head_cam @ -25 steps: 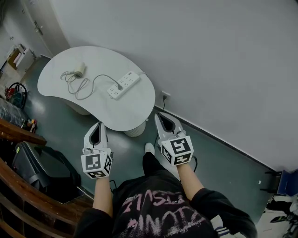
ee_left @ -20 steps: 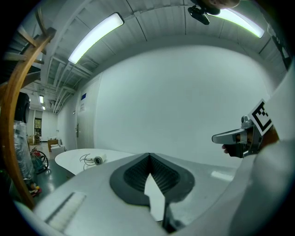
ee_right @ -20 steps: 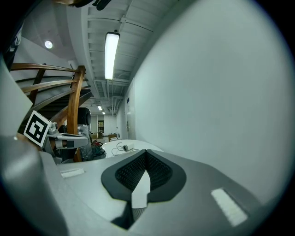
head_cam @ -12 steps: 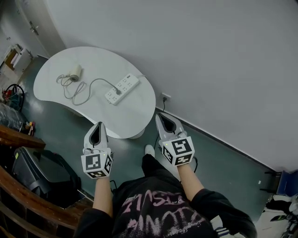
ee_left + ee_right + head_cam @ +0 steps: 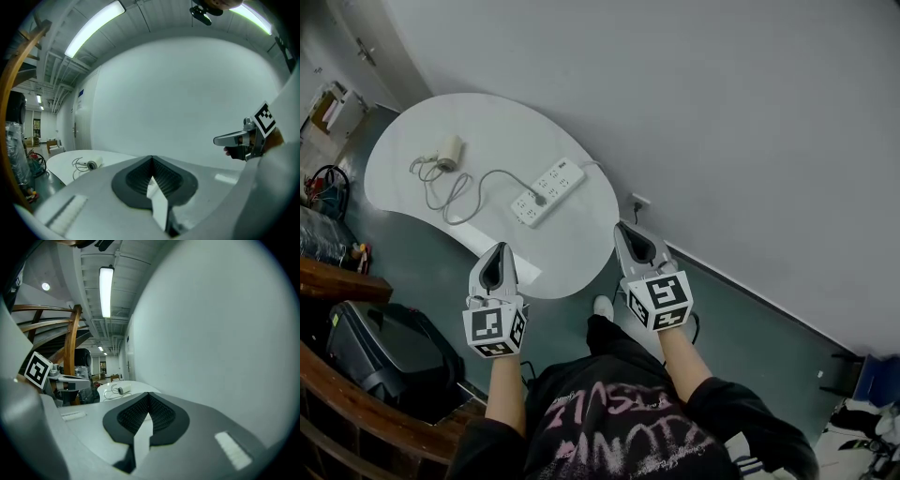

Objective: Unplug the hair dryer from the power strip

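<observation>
A white power strip (image 5: 548, 190) lies on the white kidney-shaped table (image 5: 581, 244), with a plug (image 5: 540, 198) seated in it. Its grey cord (image 5: 473, 183) loops left to the white hair dryer (image 5: 450, 150) near the far edge. Both grippers are held side by side at the table's near edge, well short of the strip. My left gripper (image 5: 496, 251) is shut and empty, and so is my right gripper (image 5: 625, 230). In the left gripper view the jaws (image 5: 152, 158) meet, and the hair dryer (image 5: 93, 164) shows far off. The right gripper view shows its jaws (image 5: 149, 394) together and the hair dryer (image 5: 121, 390) beyond.
A grey wall runs along the table's right side, with a wall outlet (image 5: 639, 202) low on it. A black case (image 5: 384, 347) and a wooden railing (image 5: 337, 272) stand at the left. The person's shoe (image 5: 602, 305) is by the table's base.
Both grippers have moved forward together toward the table; their tips now reach its near edge. Both stay shut, and the strip, cord and dryer lie as before.
</observation>
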{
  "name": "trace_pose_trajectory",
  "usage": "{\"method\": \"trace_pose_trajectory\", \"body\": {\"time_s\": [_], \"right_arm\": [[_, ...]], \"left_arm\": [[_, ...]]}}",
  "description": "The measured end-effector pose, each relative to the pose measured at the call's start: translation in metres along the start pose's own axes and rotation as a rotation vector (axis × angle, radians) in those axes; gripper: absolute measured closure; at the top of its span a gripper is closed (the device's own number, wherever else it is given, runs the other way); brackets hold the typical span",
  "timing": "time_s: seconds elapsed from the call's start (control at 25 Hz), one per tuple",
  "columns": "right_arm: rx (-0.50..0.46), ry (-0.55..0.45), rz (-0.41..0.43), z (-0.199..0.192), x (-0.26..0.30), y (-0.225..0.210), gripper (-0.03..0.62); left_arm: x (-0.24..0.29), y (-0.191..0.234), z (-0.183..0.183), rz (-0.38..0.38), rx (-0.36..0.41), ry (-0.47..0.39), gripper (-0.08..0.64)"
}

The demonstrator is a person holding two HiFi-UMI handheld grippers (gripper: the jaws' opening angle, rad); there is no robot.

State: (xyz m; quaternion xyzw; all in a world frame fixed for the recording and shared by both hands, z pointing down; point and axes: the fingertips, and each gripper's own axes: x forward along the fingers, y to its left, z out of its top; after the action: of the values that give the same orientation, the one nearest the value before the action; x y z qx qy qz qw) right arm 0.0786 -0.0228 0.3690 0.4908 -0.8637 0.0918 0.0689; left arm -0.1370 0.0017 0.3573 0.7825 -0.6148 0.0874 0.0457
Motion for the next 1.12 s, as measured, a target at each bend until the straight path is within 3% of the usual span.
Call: {"method": "trace_pose_trajectory", "body": {"time_s": [0.48, 1.12], "right_arm": [[-0.004, -0.015, 0.053, 0.036, 0.062, -0.032, 0.583], [-0.02, -0.037, 0.134, 0.059, 0.104, -0.047, 0.583]], "left_arm": [[0.06, 0.008, 0.038, 0.022, 0.032, -0.007, 0.56], [0.087, 0.011, 0.059, 0.086, 0.05, -0.021, 0.56]]}}
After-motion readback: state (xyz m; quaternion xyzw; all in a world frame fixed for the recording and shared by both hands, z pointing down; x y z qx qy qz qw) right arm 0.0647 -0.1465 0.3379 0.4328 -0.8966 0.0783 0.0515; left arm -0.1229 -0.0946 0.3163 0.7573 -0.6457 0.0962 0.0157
